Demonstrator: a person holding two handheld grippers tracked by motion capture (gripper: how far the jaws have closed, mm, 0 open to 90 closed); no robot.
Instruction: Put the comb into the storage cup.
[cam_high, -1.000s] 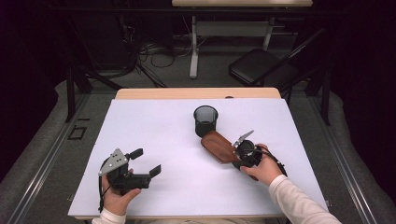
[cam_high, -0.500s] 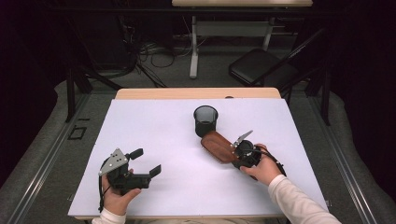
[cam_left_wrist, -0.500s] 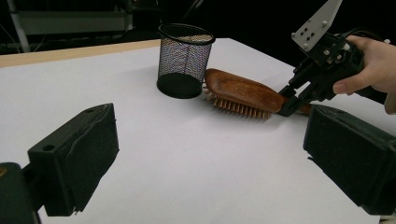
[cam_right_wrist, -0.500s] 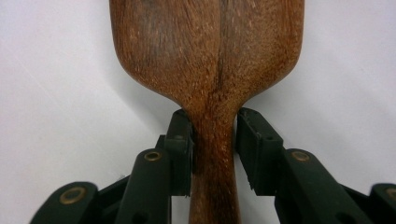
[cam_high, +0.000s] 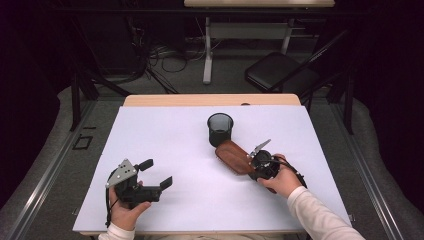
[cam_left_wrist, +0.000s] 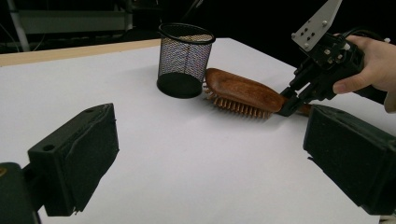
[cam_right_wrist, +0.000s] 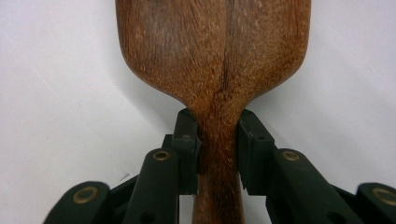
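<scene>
A brown wooden hairbrush (cam_high: 232, 155) lies bristles down on the white table sheet, its head next to a black mesh cup (cam_high: 220, 129). My right gripper (cam_high: 252, 163) comes at it from the lower right. In the right gripper view the hairbrush (cam_right_wrist: 215, 56) narrows into its handle, and my right gripper (cam_right_wrist: 219, 149) has just been closing on that handle, a pad against each side. The left gripper view shows the hairbrush (cam_left_wrist: 243, 91), the cup (cam_left_wrist: 184, 56) and the right gripper (cam_left_wrist: 287, 105). My left gripper (cam_high: 156, 173) is open and empty near the front left, as is my left gripper (cam_left_wrist: 215, 158) in its own view.
The white sheet (cam_high: 170, 135) covers a wooden table whose far edge (cam_high: 210, 100) shows. Beyond it stand a dark folding chair (cam_high: 280, 75) and a desk leg with cables on the floor.
</scene>
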